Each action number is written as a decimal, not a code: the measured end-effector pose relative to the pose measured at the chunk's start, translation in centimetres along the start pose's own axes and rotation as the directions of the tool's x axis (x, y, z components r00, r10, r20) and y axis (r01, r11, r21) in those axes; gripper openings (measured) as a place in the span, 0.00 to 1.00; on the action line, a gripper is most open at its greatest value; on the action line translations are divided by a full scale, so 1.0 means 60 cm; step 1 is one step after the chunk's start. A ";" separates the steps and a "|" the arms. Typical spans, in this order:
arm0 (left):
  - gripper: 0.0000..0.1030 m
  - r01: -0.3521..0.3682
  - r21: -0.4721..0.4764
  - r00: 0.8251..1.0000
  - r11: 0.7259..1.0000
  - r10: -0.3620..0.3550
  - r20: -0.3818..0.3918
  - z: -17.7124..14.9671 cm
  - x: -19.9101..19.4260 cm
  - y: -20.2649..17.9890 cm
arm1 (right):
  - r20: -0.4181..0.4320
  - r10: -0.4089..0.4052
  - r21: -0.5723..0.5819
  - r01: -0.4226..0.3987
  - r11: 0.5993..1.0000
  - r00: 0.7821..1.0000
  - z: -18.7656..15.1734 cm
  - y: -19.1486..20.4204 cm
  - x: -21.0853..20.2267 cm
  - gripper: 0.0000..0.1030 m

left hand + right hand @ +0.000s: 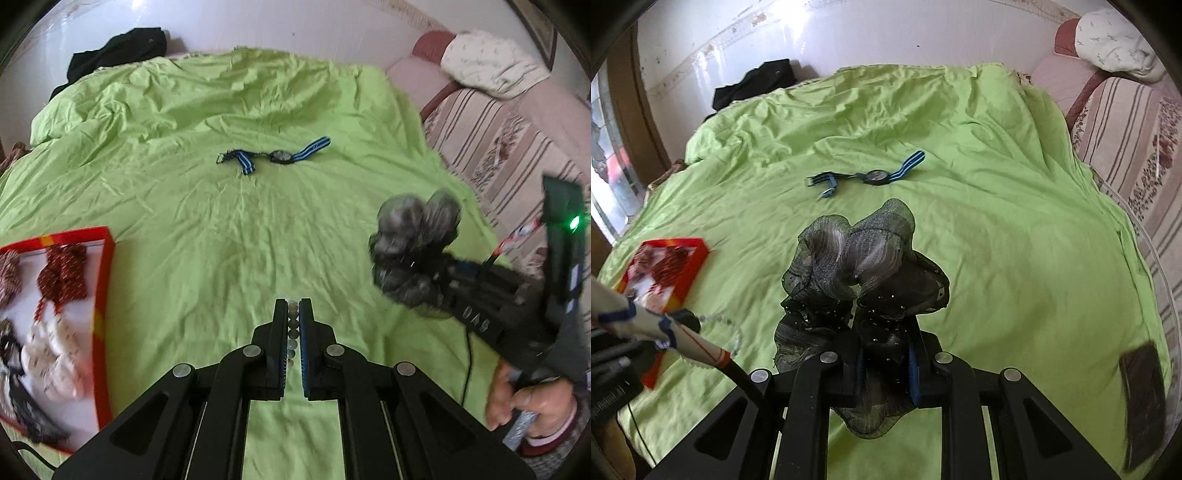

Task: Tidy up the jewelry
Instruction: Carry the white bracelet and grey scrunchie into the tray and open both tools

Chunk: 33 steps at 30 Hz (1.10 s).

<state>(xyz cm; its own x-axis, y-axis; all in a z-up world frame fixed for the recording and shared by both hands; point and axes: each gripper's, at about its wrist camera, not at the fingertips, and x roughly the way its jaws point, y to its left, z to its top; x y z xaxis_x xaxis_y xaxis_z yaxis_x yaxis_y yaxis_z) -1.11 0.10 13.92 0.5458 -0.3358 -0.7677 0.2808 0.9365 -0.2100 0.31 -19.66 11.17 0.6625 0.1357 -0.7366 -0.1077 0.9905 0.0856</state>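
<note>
My left gripper (293, 304) is shut on a string of small round beads (293, 334), a bracelet, held above the green bedsheet (229, 229). In the right wrist view the bracelet (733, 332) dangles as a pale loop at the lower left. My right gripper (885, 332) is shut on a dark grey mesh hair bow (857, 258) whose fabric hides its fingertips. The left wrist view shows that bow (413, 236) lifted at the right. A red-rimmed box (105, 295) with hair ties inside lies at the left. A watch with a blue striped strap (280, 156) lies mid-bed.
A black garment (118, 51) lies at the bed's far left corner. A striped sofa (498, 140) with a white pillow (487, 62) runs along the right. A dark flat object (1141, 398), blurred, sits at the bed's right edge. A person's hand (532, 402) grips the right tool.
</note>
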 end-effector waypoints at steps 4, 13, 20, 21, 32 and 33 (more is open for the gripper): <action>0.05 0.044 -0.041 0.999 0.998 -0.043 0.024 -0.021 -0.060 0.010 | 0.006 0.032 0.022 -0.032 0.999 0.999 -0.033 0.013 -0.035 0.19; 0.05 0.123 -0.159 0.992 0.980 -0.118 0.042 -0.068 -0.145 0.044 | 0.011 0.091 0.080 -0.091 0.993 0.996 -0.091 0.038 -0.091 0.19; 0.05 0.008 -0.102 0.995 0.995 0.002 0.096 -0.103 -0.199 0.034 | 0.025 0.113 0.073 -0.115 0.991 0.993 -0.121 0.068 -0.133 0.19; 0.05 -0.003 -0.091 0.994 0.996 0.013 0.106 -0.108 -0.207 0.031 | 0.024 0.116 0.070 -0.117 0.991 0.993 -0.124 0.072 -0.136 0.19; 0.05 -0.136 -0.052 0.971 0.989 0.143 0.191 -0.133 -0.268 0.029 | 0.016 0.123 0.024 -0.123 0.992 0.992 -0.145 0.125 -0.165 0.19; 0.05 -0.151 -0.052 0.967 0.987 0.159 0.198 -0.135 -0.272 0.031 | 0.018 0.122 0.017 -0.123 0.992 0.992 -0.146 0.131 -0.168 0.19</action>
<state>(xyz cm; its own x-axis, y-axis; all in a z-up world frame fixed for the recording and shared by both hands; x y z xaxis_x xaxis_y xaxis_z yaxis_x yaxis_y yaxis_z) -15.86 8.10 21.16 0.7285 -0.1962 -0.6563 0.1539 0.9805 -0.1223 -13.71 -13.41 13.40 0.6577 0.2562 -0.7084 -0.1757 0.9666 0.1865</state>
